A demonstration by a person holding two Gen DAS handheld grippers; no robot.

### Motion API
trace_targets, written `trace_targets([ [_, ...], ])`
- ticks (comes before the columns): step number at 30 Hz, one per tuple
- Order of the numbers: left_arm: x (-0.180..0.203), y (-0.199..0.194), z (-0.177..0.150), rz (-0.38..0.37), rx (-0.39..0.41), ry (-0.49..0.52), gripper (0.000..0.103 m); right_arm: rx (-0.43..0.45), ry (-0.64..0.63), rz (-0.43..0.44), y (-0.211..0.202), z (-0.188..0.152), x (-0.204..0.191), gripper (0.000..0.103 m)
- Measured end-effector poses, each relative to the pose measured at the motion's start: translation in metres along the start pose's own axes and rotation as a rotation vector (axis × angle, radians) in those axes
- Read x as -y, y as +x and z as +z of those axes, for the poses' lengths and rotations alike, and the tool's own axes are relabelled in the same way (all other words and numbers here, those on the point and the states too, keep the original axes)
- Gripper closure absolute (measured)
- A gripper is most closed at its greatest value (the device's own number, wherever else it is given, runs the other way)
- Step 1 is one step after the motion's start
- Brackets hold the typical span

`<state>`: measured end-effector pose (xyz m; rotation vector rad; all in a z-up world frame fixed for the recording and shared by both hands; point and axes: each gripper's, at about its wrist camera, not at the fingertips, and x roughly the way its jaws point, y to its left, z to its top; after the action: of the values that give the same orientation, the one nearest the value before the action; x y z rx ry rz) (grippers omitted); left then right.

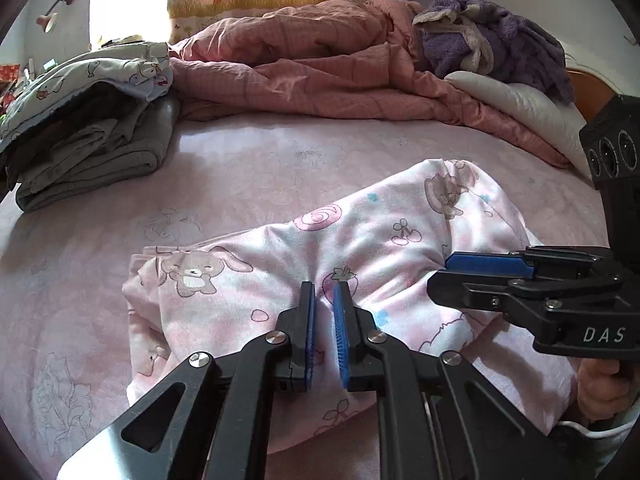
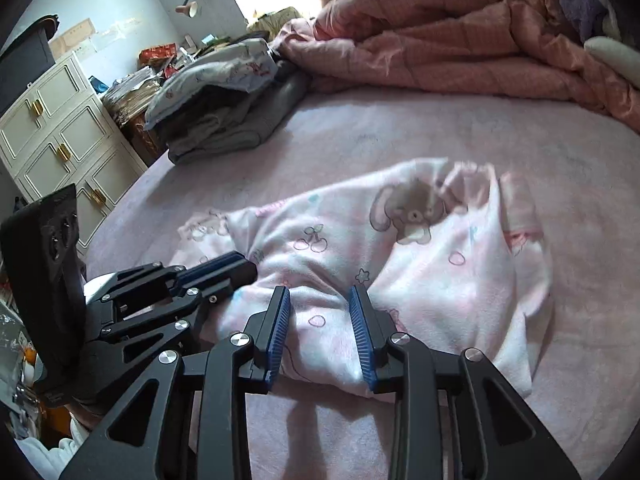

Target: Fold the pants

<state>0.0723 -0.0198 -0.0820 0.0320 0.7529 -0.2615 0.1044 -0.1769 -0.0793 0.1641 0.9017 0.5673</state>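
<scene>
The pants are pink-white fleece printed with bunnies and cherries, and they lie bunched on the pink bed sheet. My left gripper is nearly closed, and a thin fold of the near edge is pinched between its blue pads. Just to its right, my right gripper comes in sideways at the same edge. In the right wrist view the pants spread away ahead. My right gripper clamps a thick bunch of fabric, and my left gripper bites the edge beside it.
A stack of folded grey and printed clothes sits at the bed's far left. A rumpled pink quilt, a purple fleece garment and a white pillow fill the back. A cream cabinet stands beyond the bed's left edge.
</scene>
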Motion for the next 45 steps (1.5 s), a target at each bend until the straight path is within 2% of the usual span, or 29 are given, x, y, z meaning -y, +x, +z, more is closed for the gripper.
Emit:
trace_targets([
  [6, 0.006, -0.007, -0.005, 0.032, 0.060, 0.025, 0.092, 0.016, -0.043, -0.021, -0.003, -0.004, -0.006, 0.071],
  [13, 0.002, -0.006, -0.002, 0.017, 0.041, 0.000, 0.092, 0.007, -0.043, -0.017, -0.007, -0.005, -0.004, 0.071],
  [17, -0.002, -0.017, -0.007, 0.034, 0.077, 0.007, 0.092, 0.005, -0.066, -0.047, -0.017, -0.011, -0.002, 0.071],
  [22, -0.027, -0.041, -0.005, -0.018, 0.084, -0.095, 0.092, 0.017, -0.044, -0.092, -0.034, -0.015, 0.011, 0.071],
  [25, -0.027, -0.047, 0.003, 0.053, 0.127, -0.080, 0.092, 0.070, -0.067, -0.125, -0.046, -0.008, 0.003, 0.073],
  [28, -0.035, -0.031, 0.011, 0.049, 0.090, -0.131, 0.092, 0.177, -0.105, -0.210, -0.051, 0.006, -0.009, 0.077],
  [30, -0.044, -0.016, 0.012, 0.052, 0.046, -0.183, 0.093, 0.182, -0.086, -0.212, -0.043, 0.018, -0.007, 0.081],
  [32, -0.053, -0.004, 0.010, 0.066, 0.024, -0.220, 0.093, 0.152, -0.036, -0.235, -0.029, 0.027, 0.004, 0.086],
  [35, -0.063, 0.002, 0.007, 0.074, 0.025, -0.242, 0.096, 0.106, 0.040, -0.255, -0.011, 0.031, 0.029, 0.087],
  [37, -0.068, 0.001, 0.007, 0.078, 0.036, -0.258, 0.100, 0.111, 0.089, -0.252, -0.008, 0.028, 0.046, 0.088],
  [42, -0.075, -0.005, 0.003, 0.077, 0.048, -0.259, 0.100, 0.142, 0.135, -0.216, -0.016, 0.018, 0.061, 0.090],
  [45, -0.072, -0.015, 0.001, 0.132, 0.076, -0.217, 0.100, 0.154, 0.117, -0.239, -0.022, 0.012, 0.057, 0.090],
])
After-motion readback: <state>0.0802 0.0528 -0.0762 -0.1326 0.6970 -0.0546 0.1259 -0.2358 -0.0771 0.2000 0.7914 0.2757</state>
